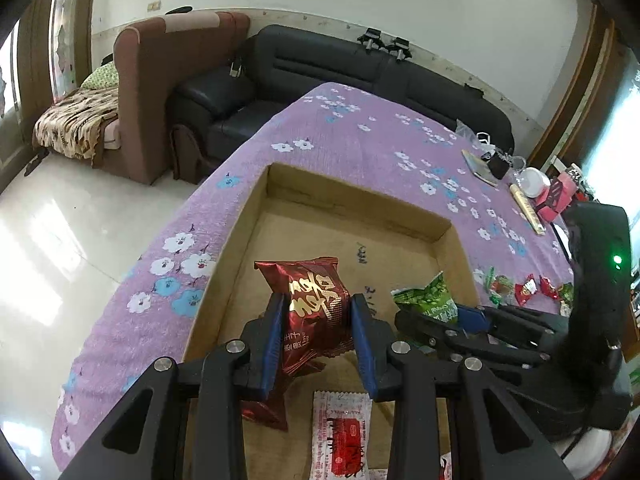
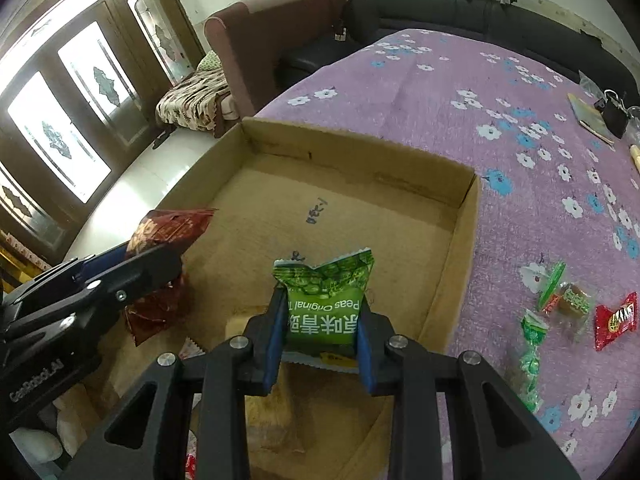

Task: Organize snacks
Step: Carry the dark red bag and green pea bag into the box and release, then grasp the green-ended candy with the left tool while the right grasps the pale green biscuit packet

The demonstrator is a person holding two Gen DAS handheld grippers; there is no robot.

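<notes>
Both tongs carry a snack over the cardboard box (image 1: 256,200), so the step in hand looks like the drop-off. The left tongs (image 1: 318,336) are closed narrowly on a dark red packet (image 1: 314,296), low in the middle of the left wrist view, with the packet hanging above the box floor. The right tongs (image 2: 318,342) are closed the same way on a green pea packet (image 2: 326,300), low in the middle of the right wrist view, also above the box.

Already lying in the box is a white and red sachet (image 1: 340,432) at the bottom edge of the left view. The next move, as I judge it, is to lower each packet a little and spread the tongs so both land inside the walls without piling on the sachet.

More snacks wait outside the box: small green and red sweets (image 2: 568,308) lie on the cloth at the lower right of the right view.

The box sits on a table covered by a purple cloth with white and blue flowers (image 2: 520,100). At the upper right of the left view a few odd items lie at the far end of the table. Behind stand a black sofa (image 1: 320,68) and a brown armchair (image 1: 160,80); the floor (image 1: 60,240) is pale, glossy tile, and wooden doors with patterned glass (image 2: 72,120) fill the left of the right view.
</notes>
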